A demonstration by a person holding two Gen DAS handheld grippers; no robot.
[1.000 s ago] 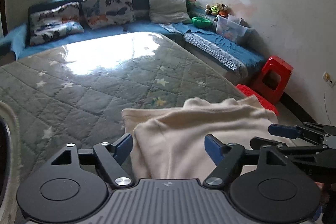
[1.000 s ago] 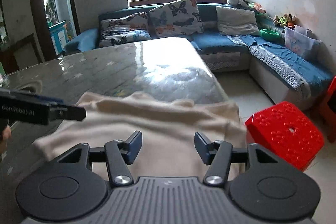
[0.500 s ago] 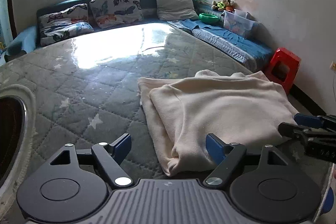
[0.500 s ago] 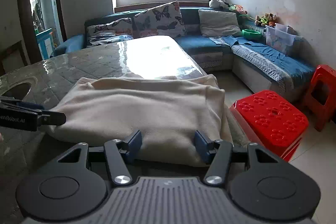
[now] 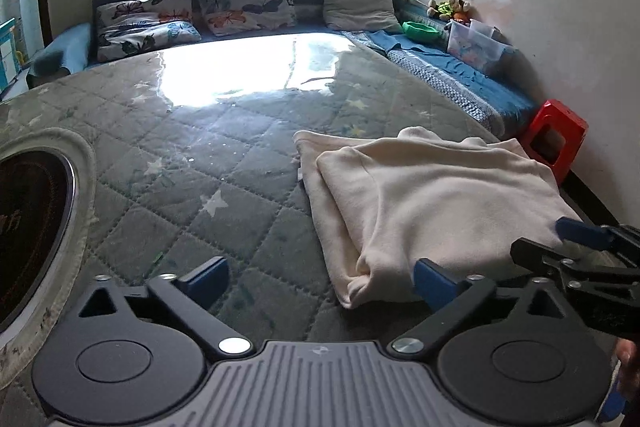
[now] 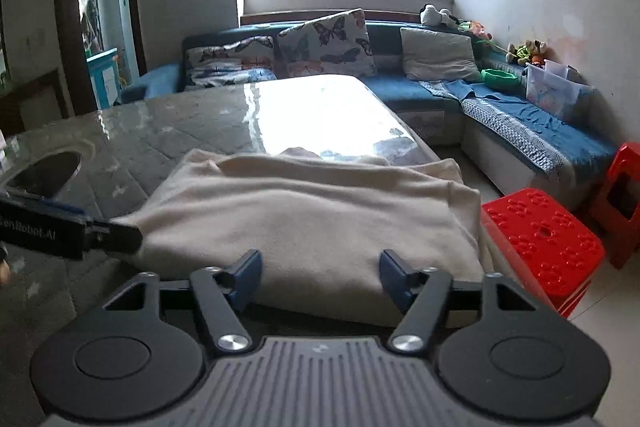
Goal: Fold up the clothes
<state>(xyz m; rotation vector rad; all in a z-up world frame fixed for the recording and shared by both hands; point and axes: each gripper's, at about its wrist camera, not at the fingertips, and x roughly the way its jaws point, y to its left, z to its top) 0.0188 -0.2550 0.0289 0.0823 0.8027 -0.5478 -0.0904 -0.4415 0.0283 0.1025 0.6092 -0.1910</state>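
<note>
A cream garment [image 5: 432,195] lies folded on the quilted grey table cover [image 5: 224,171], near the table's right edge. My left gripper [image 5: 320,281] hovers at the garment's near left corner. Its jaws are opening wide, and the blue pads [image 5: 208,277] touch no cloth. In the right wrist view the same garment [image 6: 320,215] fills the middle. My right gripper [image 6: 320,269] sits at its near edge, jaws opening, the fold lying loose between the fingertips [image 6: 394,265]. Each gripper shows in the other's view: the right gripper [image 5: 580,247], the left gripper [image 6: 80,231].
A round dark recess with a pale rim [image 5: 28,227] is set into the table at the left. Red plastic stools [image 6: 540,239] stand on the floor past the table's right edge. A blue corner sofa [image 6: 520,119] with cushions runs along the far walls.
Both grippers have drawn back from the garment and their jaws stand wider. The cloth, which filled the space between the fingers before, now lies flat and free on the table.
</note>
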